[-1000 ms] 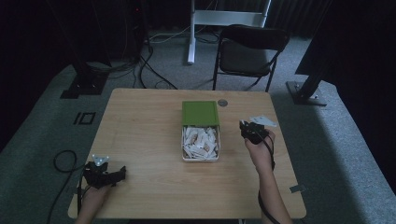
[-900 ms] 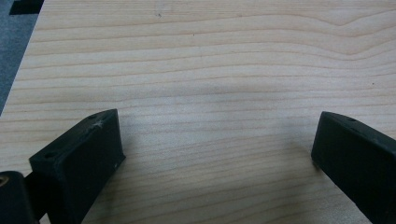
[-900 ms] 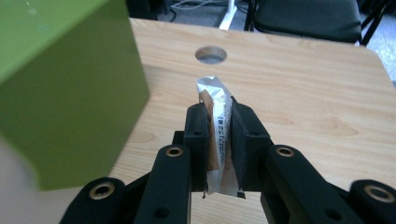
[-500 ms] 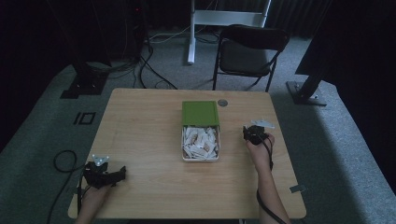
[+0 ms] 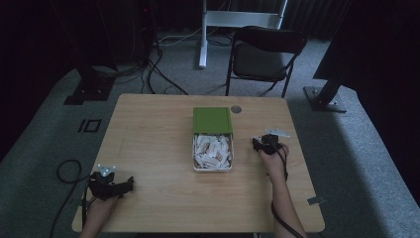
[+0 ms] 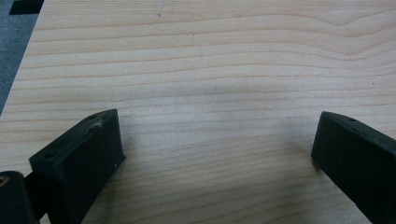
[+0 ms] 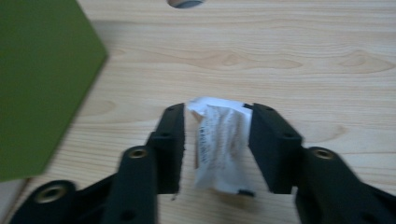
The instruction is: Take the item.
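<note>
Right gripper (image 7: pixel 215 144): my jaws have just been opening and stand part-way apart; a white packet (image 7: pixel 222 144) sits between them on the table (image 5: pixel 148 129), right of the box (image 5: pixel 213 151) of packets, seemingly let go.
Left gripper (image 5: pixel 111 183): wide open, empty, resting near the table's near-left corner.
Risks, as I judge them: the packet clings to my right pad and lifts with it; a hasty retreat flicks it toward the table edge.

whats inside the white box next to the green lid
The white box holds a loose heap of small white packets with some red print. They cover its floor, so anything beneath them is hidden. The green lid lies at its far end.
</note>
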